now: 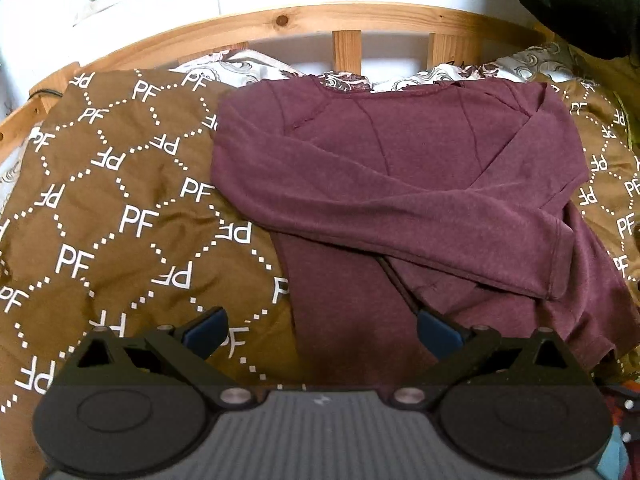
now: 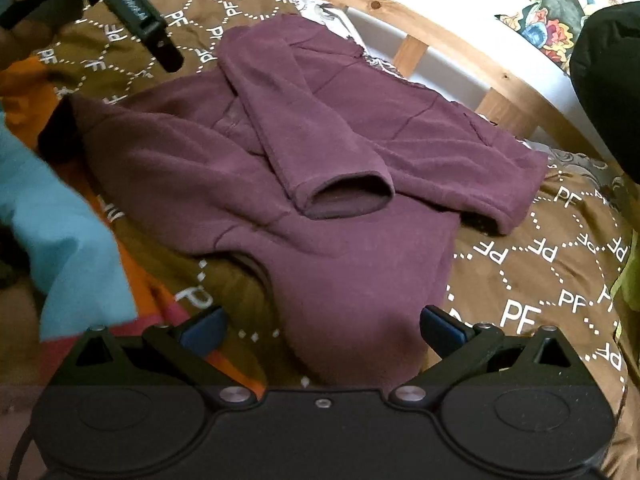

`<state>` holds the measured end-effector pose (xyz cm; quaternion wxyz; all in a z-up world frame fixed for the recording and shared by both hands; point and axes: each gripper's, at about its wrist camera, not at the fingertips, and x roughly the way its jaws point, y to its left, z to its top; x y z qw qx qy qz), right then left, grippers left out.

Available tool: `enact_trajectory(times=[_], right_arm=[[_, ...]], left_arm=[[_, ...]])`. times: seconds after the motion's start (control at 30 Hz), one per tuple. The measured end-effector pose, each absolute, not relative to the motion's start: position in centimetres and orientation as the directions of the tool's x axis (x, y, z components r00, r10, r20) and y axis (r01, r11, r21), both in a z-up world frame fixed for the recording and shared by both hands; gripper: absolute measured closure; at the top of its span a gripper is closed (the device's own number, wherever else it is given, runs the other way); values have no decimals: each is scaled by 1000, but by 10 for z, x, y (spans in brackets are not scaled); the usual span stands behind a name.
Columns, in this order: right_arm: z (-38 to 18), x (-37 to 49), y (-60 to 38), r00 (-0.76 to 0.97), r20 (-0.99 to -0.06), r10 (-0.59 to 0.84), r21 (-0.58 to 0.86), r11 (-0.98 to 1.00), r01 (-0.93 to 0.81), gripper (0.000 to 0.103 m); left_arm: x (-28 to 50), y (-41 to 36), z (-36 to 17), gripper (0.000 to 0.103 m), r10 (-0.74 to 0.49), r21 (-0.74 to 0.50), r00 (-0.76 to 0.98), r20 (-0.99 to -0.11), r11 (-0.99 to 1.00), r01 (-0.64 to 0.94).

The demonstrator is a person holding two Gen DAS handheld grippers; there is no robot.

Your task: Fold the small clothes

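Both grippers, left gripper (image 1: 322, 334) and right gripper (image 2: 322, 332), hover spread over the maroon shirt (image 1: 400, 168).

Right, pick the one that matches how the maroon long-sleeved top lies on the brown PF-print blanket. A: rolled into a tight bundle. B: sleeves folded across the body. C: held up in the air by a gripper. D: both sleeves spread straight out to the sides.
B: the maroon long-sleeved top lies on the brown PF-print blanket with one sleeve crossing its body, its open cuff resting on the front.
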<state>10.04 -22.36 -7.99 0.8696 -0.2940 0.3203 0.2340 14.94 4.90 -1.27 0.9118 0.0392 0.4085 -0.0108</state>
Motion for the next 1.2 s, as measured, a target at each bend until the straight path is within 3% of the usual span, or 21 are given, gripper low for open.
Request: enact_trajectory(times=[0.17,0.47,0.67,0.73,0.83,0.97,1.2], right_arm=[[-84,119,-225,678,-711,185,-324,770,-550,3],[-90,121,-220,684,-709,170,-330,777,-536,23],[-87,116,-215,707,-679,196,-343,767,-542,51],[-85,115,-213,714,-668,210,-346,762,-548,69],[-82,114,-211,718,-656,233,-342,756,-558,86],[-76,118,-214,707,-653,271,-260,797,-545,93],[-60,132,-227,698,-642,317,-104,866,-489,94]], left_arm=[[151,52,-16,1,-17,28,654,-757,998,58],[153,48,-20,1,-54,-4,634,-771,997,80],[153,48,-22,1,-61,-13,628,-776,997,82],[153,48,-22,1,-65,-17,629,-775,997,82],[152,48,-20,1,-75,-25,637,-768,996,86],[148,47,-15,1,-110,-51,661,-742,993,109],[138,37,-6,1,-207,-87,698,-685,975,204]])
